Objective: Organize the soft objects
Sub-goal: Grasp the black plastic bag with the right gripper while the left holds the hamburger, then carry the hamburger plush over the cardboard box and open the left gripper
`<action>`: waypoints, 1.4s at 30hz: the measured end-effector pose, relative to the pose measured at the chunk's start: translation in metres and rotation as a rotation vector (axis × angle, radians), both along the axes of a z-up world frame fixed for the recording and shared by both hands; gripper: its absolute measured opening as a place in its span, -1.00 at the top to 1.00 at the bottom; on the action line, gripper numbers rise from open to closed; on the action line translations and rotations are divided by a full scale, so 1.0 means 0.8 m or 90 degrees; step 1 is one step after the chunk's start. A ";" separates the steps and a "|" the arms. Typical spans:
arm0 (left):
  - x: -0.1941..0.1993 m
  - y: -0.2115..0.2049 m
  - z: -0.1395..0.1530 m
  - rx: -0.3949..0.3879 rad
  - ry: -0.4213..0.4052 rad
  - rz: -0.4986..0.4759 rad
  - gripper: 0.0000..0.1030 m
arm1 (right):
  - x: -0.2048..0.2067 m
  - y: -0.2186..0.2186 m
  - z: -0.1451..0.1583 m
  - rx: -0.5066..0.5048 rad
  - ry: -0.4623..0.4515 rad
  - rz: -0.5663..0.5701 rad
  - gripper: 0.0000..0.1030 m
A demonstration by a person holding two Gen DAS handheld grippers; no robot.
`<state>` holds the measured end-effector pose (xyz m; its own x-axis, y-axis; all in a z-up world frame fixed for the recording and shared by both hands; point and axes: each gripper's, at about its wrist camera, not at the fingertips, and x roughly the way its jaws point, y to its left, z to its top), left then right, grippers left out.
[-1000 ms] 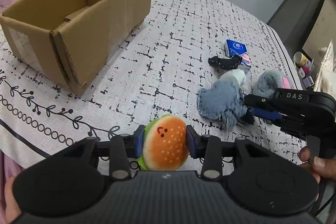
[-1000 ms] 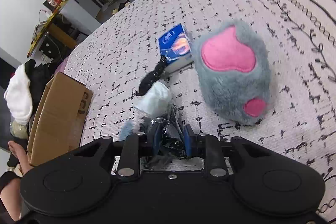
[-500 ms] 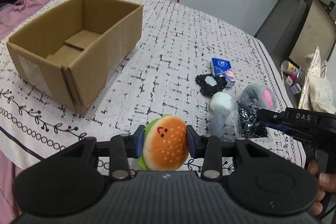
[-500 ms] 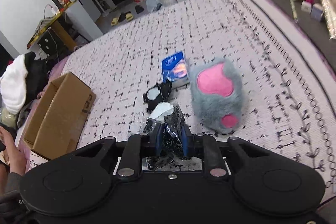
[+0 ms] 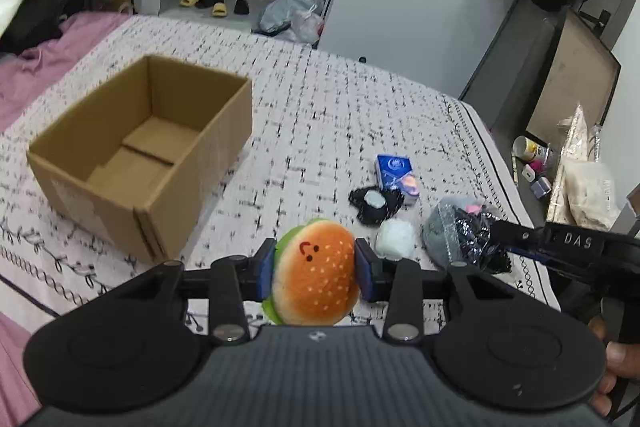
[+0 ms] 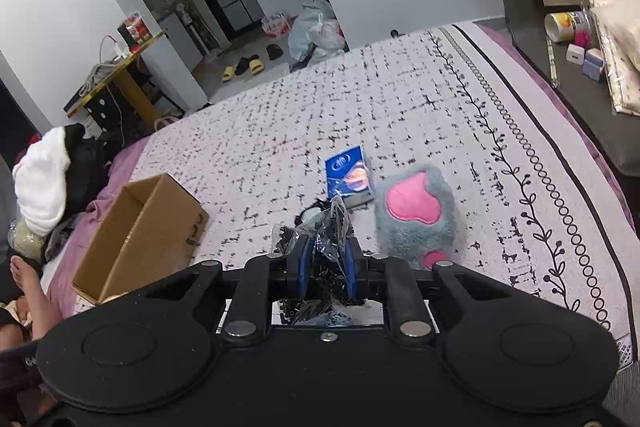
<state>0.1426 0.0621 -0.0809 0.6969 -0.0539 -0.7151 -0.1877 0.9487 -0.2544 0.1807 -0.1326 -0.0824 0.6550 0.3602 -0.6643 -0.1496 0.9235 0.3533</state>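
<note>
The open cardboard box (image 5: 140,155) lay ahead-left of the left gripper (image 5: 315,269), clamped on a burger plush (image 5: 316,273), nearer than the right gripper (image 6: 326,263) pinching a crinkly bag (image 6: 326,239)

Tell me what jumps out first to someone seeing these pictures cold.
A smiling burger plush squeezed in the left tongs fills the front of the left wrist view. Past it to the left, an open cardboard box stands on the patterned bedspread. In the right wrist view, the right tongs clamp a crinkly clear bag of black items, with a grey paw plush with pink pads just beyond them to the right.
</note>
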 end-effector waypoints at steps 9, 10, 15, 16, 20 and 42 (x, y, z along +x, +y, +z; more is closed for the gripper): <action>0.016 0.005 0.038 0.035 -0.019 -0.032 0.23 | -0.006 0.012 0.016 0.013 -0.015 0.001 0.65; 0.018 0.006 0.040 0.041 -0.020 -0.037 0.23 | -0.007 0.014 0.019 0.015 -0.018 0.002 0.65; 0.030 0.017 0.053 0.057 -0.025 -0.058 0.23 | -0.009 0.025 0.036 0.027 -0.033 0.010 0.68; 0.033 0.019 0.055 0.058 -0.025 -0.062 0.23 | -0.009 0.026 0.038 0.034 -0.032 0.008 0.68; 0.041 0.029 0.061 0.062 -0.024 -0.080 0.23 | -0.009 0.038 0.050 0.036 -0.040 0.009 0.68; 0.048 0.154 0.025 0.006 0.001 0.006 0.23 | 0.014 0.143 0.053 0.047 -0.045 0.066 0.69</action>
<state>0.1808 0.1857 -0.0606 0.6960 -0.0409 -0.7169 -0.1973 0.9491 -0.2457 0.1918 -0.0179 -0.0402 0.6554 0.4745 -0.5877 -0.2697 0.8738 0.4047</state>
